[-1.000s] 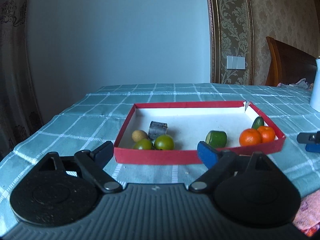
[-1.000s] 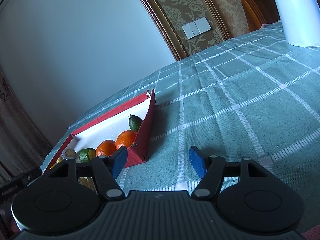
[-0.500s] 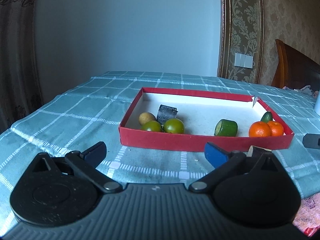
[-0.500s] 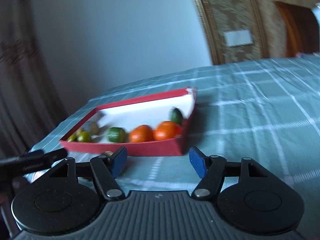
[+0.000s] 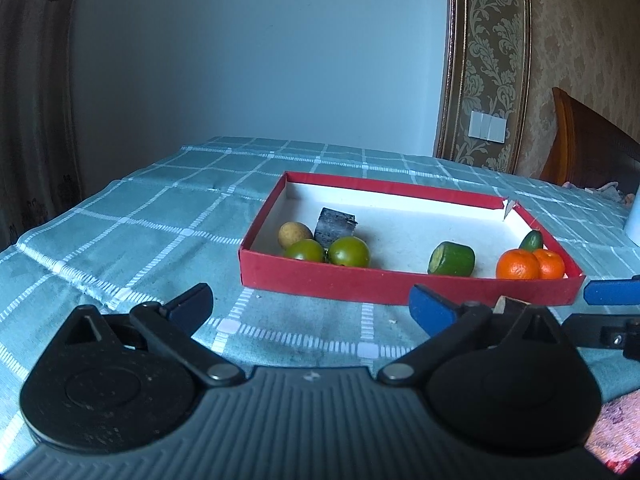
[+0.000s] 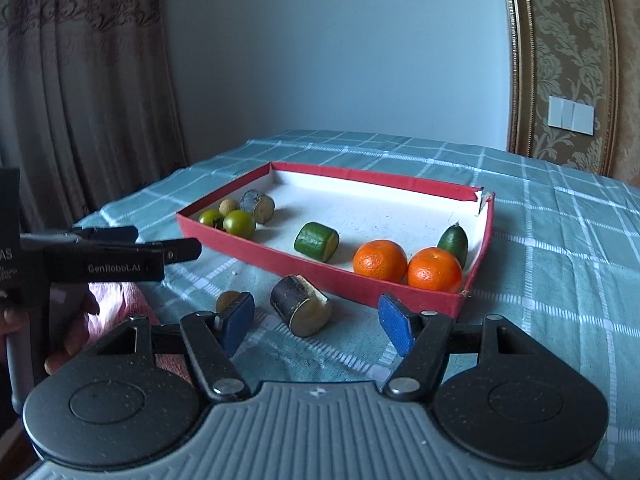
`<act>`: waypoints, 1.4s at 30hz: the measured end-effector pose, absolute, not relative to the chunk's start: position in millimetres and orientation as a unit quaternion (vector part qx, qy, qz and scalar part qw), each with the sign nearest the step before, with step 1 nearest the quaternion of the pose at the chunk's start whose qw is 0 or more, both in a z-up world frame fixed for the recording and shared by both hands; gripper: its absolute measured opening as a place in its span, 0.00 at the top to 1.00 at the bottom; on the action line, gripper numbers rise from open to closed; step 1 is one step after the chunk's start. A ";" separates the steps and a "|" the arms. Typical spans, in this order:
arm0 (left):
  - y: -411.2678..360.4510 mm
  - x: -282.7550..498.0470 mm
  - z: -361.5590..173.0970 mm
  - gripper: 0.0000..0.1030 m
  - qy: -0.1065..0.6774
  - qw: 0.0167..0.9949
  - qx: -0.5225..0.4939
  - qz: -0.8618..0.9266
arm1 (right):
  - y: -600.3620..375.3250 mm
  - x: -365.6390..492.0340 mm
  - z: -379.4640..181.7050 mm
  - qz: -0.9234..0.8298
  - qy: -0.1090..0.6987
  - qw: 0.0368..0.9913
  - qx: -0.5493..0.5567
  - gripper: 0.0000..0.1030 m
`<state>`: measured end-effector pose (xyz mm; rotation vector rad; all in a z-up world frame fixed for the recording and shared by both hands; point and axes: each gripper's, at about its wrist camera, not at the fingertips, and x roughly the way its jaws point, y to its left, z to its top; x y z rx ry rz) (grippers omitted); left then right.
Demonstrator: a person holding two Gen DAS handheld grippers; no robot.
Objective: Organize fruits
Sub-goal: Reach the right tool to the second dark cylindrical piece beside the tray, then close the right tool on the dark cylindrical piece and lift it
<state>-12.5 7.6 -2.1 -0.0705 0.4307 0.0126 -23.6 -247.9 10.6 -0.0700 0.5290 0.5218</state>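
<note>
Stuff you can't really make out: in the left wrist view the tray (image 5: 404, 289) front wall hides the bottoms of the green tomatoes (image 5: 348, 251) and the oranges (image 5: 518, 269), and one orange covers half the other. A white thing (image 5: 633, 220) at the right edge is cut off, can't tell what it is. Only bits of the right gripper (image 5: 612, 292) poke in there. In the right wrist view a small brownish fruit (image 6: 226, 300) sits half hidden behind a blue pad (image 6: 239, 322). The hand (image 6: 70, 336) on the left gripper (image 6: 132, 242) is mostly cut off at the edge.
</note>
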 end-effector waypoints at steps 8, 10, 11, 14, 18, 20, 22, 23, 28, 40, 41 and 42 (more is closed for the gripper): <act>10.0 -12.6 -2.1 0.00 0.215 0.976 -0.043 0.003 | -241.3 -11.1 -1.7 0.261 0.272 0.923 -0.070 0.34; 10.4 -12.4 -2.1 0.00 0.216 0.975 -0.044 0.003 | -240.5 -8.7 -4.1 0.263 0.273 0.922 -0.076 0.34; 10.5 -12.3 -2.1 0.00 0.216 0.975 -0.045 0.002 | -239.9 -7.4 -4.8 0.265 0.274 0.921 -0.078 0.34; 11.0 -12.3 -2.1 0.00 0.216 0.975 -0.046 0.000 | -238.4 -2.3 -6.4 0.277 0.277 0.917 -0.080 0.34; 11.4 -11.7 -2.2 0.00 0.218 0.975 -0.048 -0.002 | -235.9 5.6 -8.7 0.286 0.282 0.912 -0.084 0.34; 11.2 -11.2 -2.2 0.00 0.219 0.975 -0.049 -0.004 | -234.5 7.6 -9.3 0.295 0.280 0.910 -0.083 0.34; 11.3 -10.4 -2.3 0.00 0.220 0.974 -0.049 -0.006 | -231.5 8.8 -9.7 0.299 0.279 0.909 -0.084 0.34; 11.2 -10.3 -2.4 0.00 0.220 0.974 -0.049 -0.008 | -229.5 9.5 -10.0 0.302 0.279 0.908 -0.086 0.34; 10.5 -9.7 -2.6 0.00 0.222 0.974 -0.049 -0.010 | -220.3 12.3 -12.1 0.304 0.277 0.906 -0.101 0.34; 11.3 -8.4 -3.1 0.00 0.224 0.973 -0.051 -0.008 | -207.0 13.5 -15.3 0.302 0.285 0.900 -0.132 0.60; 11.3 -8.5 -3.1 0.00 0.224 0.973 -0.051 -0.008 | -206.6 12.7 -15.4 0.300 0.284 0.901 -0.133 0.60; 11.3 -8.3 -3.2 0.00 0.224 0.973 -0.051 -0.008 | -206.3 12.2 -15.5 0.299 0.283 0.901 -0.134 0.60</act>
